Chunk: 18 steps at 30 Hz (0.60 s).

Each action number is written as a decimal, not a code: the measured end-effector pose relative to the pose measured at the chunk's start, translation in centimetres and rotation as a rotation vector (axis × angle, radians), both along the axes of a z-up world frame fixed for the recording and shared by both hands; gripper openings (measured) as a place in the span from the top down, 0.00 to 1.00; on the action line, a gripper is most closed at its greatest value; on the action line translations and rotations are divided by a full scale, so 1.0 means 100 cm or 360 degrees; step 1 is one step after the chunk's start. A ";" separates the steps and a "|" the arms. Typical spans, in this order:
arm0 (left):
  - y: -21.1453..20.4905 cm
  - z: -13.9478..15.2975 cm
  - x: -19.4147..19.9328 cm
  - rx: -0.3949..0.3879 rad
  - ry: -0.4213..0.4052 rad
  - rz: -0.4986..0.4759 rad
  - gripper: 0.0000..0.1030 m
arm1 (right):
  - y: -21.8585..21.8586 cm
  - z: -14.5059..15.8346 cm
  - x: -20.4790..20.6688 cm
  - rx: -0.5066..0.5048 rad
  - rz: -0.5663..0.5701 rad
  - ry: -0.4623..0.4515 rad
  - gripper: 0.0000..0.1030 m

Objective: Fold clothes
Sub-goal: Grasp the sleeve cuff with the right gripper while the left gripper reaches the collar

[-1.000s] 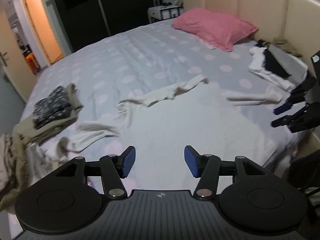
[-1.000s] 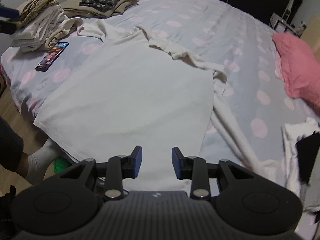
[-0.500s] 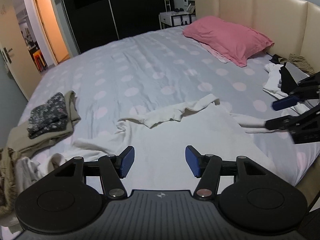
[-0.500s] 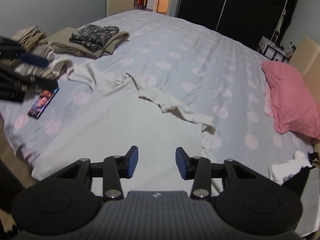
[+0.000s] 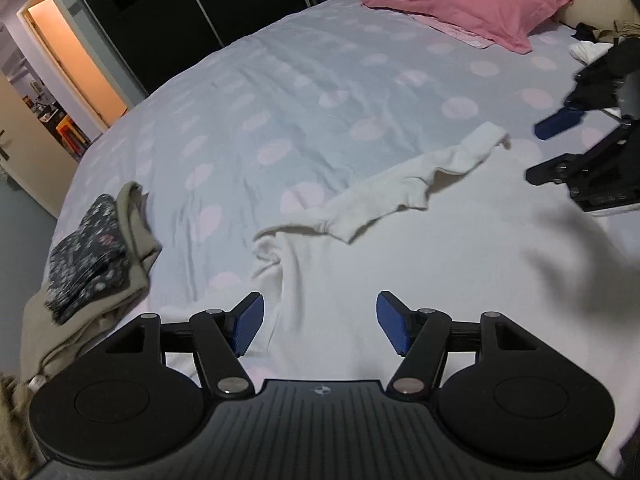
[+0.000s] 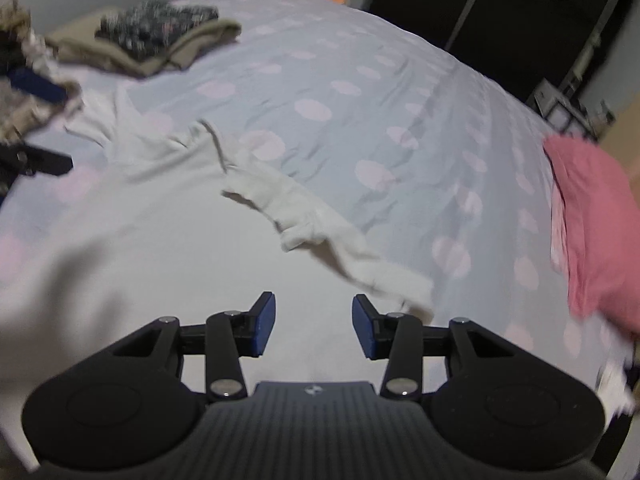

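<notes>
A white garment [image 5: 420, 256] is spread flat on the near part of a dotted bedsheet [image 5: 304, 92]. Above it, the left gripper [image 5: 320, 326] and right gripper [image 6: 313, 326] are held wide apart, empty. Folded clothes [image 5: 92, 256] are stacked at the left edge; open sheet is seen beyond.

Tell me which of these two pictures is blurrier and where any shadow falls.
Right wrist view is blurrier: the pink pillow and folded pile smear. Left wrist view is sharper, with a soft shadow on the white shirt near the right gripper.
</notes>
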<state>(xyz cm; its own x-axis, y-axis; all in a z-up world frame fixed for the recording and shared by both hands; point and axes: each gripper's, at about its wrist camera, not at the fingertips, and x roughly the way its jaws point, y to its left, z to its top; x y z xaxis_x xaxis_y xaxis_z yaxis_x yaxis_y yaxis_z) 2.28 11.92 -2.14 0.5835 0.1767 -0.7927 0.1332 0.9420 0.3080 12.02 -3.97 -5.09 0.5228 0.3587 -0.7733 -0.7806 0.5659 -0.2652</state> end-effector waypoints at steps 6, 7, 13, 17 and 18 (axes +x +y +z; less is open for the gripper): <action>0.005 -0.048 -0.004 -0.0069 0.0109 -0.0142 0.41 | 0.036 -0.047 0.049 -0.0085 0.0247 -0.0115 0.55; 0.006 -0.057 -0.007 -0.0068 0.0134 -0.0163 0.41 | 0.039 -0.054 0.054 -0.0083 0.0296 -0.0130 0.56; 0.011 -0.094 -0.020 -0.0078 0.0304 -0.0215 0.41 | 0.047 -0.090 0.079 -0.0122 0.0559 -0.0165 0.56; 0.019 -0.102 -0.022 -0.0130 0.0313 -0.0173 0.41 | 0.056 -0.103 0.095 -0.0183 0.0635 -0.0145 0.65; 0.022 -0.103 -0.020 -0.0135 0.0304 -0.0148 0.41 | 0.058 -0.104 0.097 -0.0205 0.0639 -0.0127 0.71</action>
